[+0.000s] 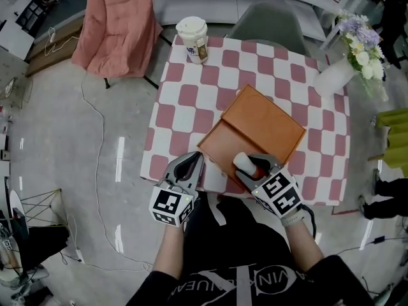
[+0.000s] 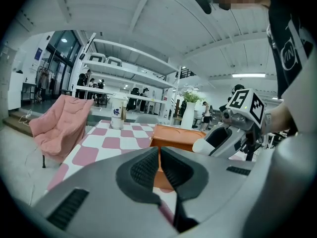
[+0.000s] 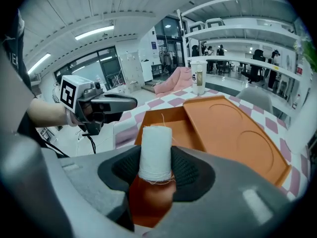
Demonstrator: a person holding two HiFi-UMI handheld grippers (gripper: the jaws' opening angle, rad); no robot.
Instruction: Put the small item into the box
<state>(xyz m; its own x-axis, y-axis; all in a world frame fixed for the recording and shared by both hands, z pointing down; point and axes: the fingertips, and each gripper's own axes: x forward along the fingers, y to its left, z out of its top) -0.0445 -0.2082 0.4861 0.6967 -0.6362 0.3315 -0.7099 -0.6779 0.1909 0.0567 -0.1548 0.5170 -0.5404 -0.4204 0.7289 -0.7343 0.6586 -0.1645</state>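
Right gripper (image 3: 156,175) fingers (image 3: 190,175) clench thread spool (image 3: 155,150) over box (image 1: 223,146), its base unclear; left gripper (image 2: 159,158) fingers (image 2: 143,170) pressed together.

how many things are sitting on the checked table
3: paper cup at the far left corner, vase of flowers at the far right corner, open orange box by the near edge.

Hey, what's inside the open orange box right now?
The visible floor of the orange box is bare. The right gripper, shut on a spool of white thread, hangs over its near end and covers that part.
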